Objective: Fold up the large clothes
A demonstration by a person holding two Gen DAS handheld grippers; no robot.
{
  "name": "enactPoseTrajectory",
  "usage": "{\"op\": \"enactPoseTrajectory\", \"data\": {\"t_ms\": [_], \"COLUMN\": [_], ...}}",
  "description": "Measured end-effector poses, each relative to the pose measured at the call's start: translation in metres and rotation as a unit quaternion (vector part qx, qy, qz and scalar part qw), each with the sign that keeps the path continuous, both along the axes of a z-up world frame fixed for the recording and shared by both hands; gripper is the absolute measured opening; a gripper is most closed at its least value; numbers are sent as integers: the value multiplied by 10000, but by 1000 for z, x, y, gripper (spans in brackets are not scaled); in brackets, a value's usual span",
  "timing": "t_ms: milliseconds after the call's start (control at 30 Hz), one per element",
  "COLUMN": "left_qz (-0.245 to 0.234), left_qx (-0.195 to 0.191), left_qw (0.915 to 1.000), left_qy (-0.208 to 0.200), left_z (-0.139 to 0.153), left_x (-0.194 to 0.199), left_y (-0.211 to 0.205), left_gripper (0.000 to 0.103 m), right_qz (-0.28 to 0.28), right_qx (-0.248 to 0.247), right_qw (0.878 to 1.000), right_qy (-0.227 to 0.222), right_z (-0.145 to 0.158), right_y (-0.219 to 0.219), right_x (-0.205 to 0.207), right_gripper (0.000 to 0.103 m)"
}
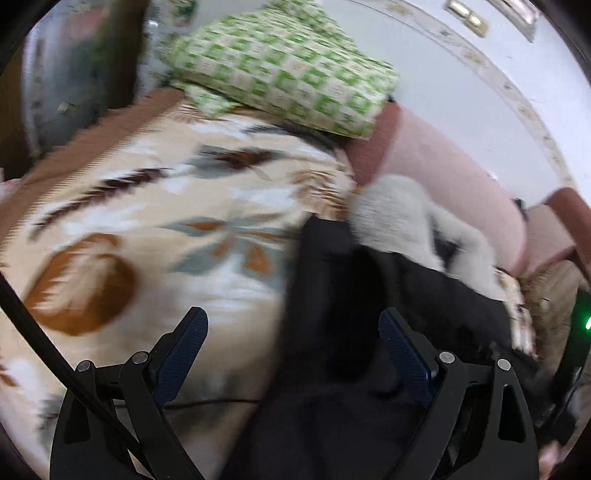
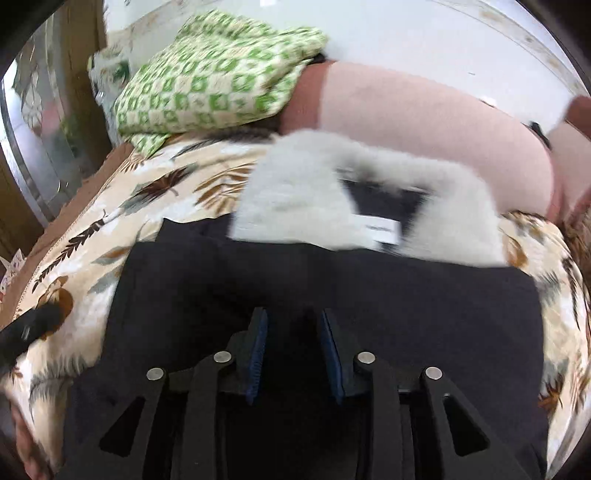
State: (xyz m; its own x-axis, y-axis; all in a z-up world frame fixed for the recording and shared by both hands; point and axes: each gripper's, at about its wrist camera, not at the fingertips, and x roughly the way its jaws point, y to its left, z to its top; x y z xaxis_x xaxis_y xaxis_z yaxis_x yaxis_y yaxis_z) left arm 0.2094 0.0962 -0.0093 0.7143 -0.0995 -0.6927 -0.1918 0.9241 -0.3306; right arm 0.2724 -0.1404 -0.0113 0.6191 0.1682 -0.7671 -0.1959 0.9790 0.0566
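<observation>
leaf-print bedspread [image 1: 155, 206] under black coat [image 2: 332, 280]; left tongs [image 1: 293, 326] wide open, right tongs [image 2: 293, 328] narrowly apart, both empty

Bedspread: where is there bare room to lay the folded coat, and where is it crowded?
The leaf-print bedspread lies bare left of the black coat, up to the green checked pillow. A narrower strip shows right of the coat. Crowded behind: the white fur collar abuts the pink bolster.

Green-checked pillow [image 2: 207, 88] against the wall [image 2: 406, 33], resting on a leaf-print blanket [image 1: 155, 229]; pink bolster [image 2: 424, 122] just beside the pillow; wooden furniture [image 2: 85, 29] at left.
</observation>
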Motion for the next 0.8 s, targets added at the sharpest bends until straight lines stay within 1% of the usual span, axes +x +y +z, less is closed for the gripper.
{"op": "enactPoseTrajectory", "data": {"t_ms": [33,100,133,167,233,267,333,367,400,467,533,567,600,633,700,800], "left_qz": [-129,-454,-512,-529,-443,-416,-402,-405,-406,-415,-394,-396,-389,-411,-523,-767], "left_qx": [11,233,356,553,578,416,-66,-227,-325,-345,-196,-88,-33,-9,35,238], "left_qw": [9999,9987,9980,9964,9955,9957,9951,9944,9940,9942,9953,9958,9961,9963,9967,9955], "left_qy": [-29,-18,88,362,605,714,906,948,963,934,867,822,791,751,620,510], "left_z": [-2,-14,-20,-35,-50,-56,-63,-65,-67,-65,-58,-52,-47,-41,-29,-18], "left_x": [6,19,24,31,38,41,45,46,46,43,37,32,28,22,8,-16], "left_y": [-10,-36,-43,-52,-53,-49,-38,-34,-32,-34,-39,-42,-42,-42,-42,-47], "left_gripper": [93,93,93,93,94,94,95,96,96,96,96,96,96,95,95,95], "right_qz": [-150,-472,-567,-682,-900,-984,-1263,-1453,-1662,-2000,-2206,-2298,-2461,-2529,-2481,-2265], "right_qx": [36,72,136,227,280,282,185,108,138,328,650,596,273,68,37,263], "right_qw": [9999,9987,9981,9971,9953,9945,9915,9890,9856,9784,9721,9704,9677,9664,9678,9732], "right_qy": [48,152,200,236,229,226,236,249,288,403,452,450,475,460,421,303], "right_z": [-5,-19,-25,-30,-34,-34,-37,-39,-44,-50,-46,-43,-39,-35,-29,-13], "right_y": [-17,-53,-68,-85,-116,-129,-157,-169,-187,-215,-233,-236,-237,-236,-236,-227], "right_x": [-4,-11,-14,-17,-25,-29,-37,-41,-46,-54,-67,-73,-80,-85,-100,-131], "right_gripper": [33,33,33,33,33,33,33,33,33,34,33,34,38,48,49,51]}}
